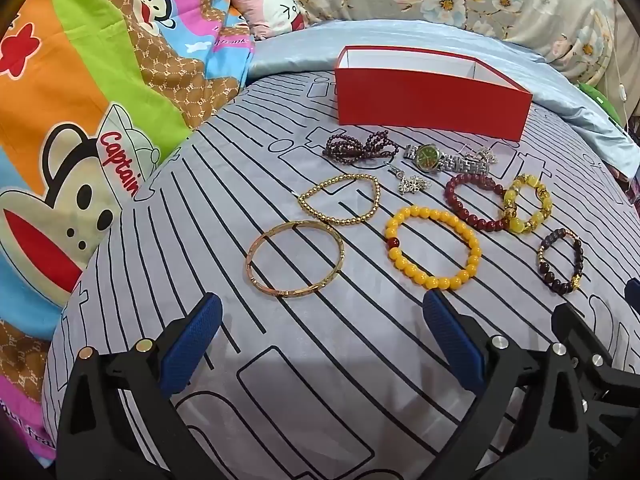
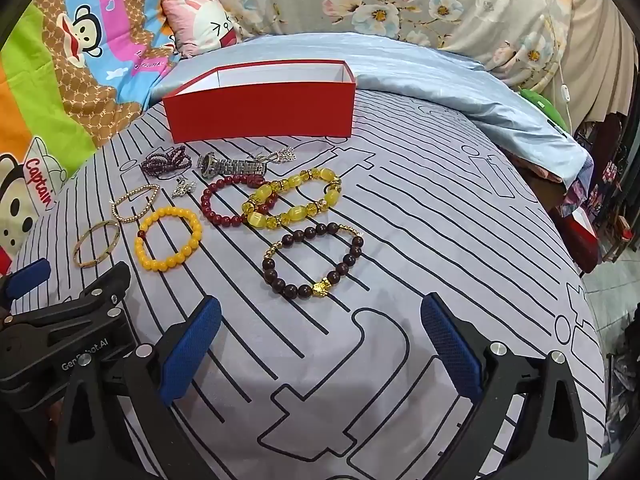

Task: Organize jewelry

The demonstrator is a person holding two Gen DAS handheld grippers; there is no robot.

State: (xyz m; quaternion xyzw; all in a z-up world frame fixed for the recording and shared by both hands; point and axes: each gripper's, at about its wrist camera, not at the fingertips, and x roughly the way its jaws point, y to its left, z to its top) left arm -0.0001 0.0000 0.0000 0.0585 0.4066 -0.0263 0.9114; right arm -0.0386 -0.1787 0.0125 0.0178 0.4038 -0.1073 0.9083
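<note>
Both grippers' fingers (image 1: 192,344) spread, empty; red box (image 1: 432,108) interior mostly hidden.

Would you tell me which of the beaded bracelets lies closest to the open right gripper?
The dark brown bead bracelet with the gold charm; it lies just ahead of the right gripper, while the others sit farther back.

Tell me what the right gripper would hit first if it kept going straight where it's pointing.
Probably the dark brown bead bracelet, lying just ahead of the open right gripper; bare bedsheet might come first, since depth is unclear.
</note>
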